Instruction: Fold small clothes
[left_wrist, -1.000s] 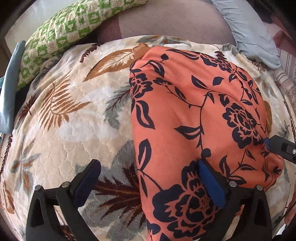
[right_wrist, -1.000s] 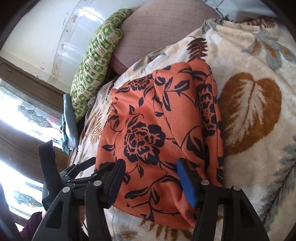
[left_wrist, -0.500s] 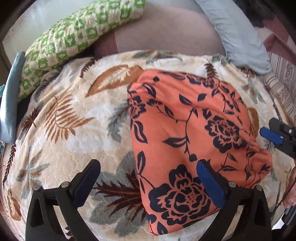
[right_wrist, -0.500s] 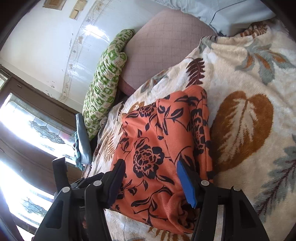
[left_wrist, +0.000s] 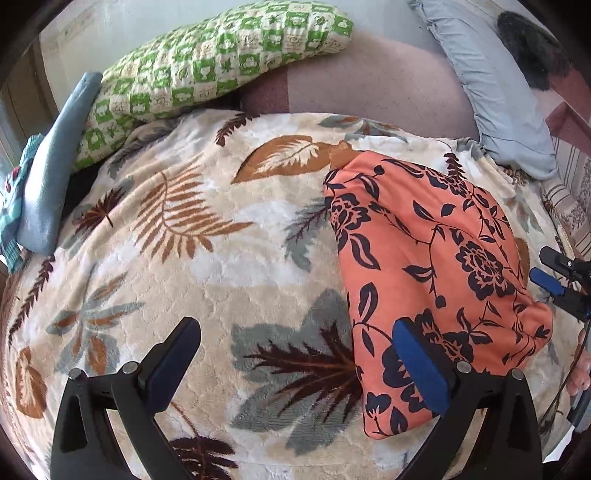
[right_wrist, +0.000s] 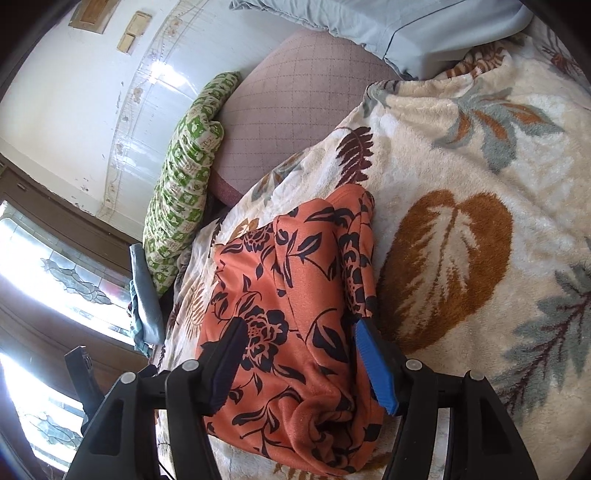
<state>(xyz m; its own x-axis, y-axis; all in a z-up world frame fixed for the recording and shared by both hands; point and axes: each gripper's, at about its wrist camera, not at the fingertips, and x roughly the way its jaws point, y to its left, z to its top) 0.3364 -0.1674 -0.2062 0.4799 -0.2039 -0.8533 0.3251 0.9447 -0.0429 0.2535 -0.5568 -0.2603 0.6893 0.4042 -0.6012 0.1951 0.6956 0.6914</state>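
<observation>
In the left wrist view, a blue cloth (left_wrist: 48, 177) lies at 9 o'clock and a green checked pillow (left_wrist: 207, 62) at 11. The left gripper (left_wrist: 297, 365) hangs wide apart, holding nothing, above the leaf-print blanket (left_wrist: 184, 266). The folded orange floral garment (left_wrist: 436, 266) rests on the blanket at 3 o'clock. The right gripper (right_wrist: 301, 363) gapes wide over the garment's near end, gripping nothing.

surface: leaf-print blanket (left_wrist: 221, 266) | on it: folded orange floral garment (left_wrist: 436, 258)
</observation>
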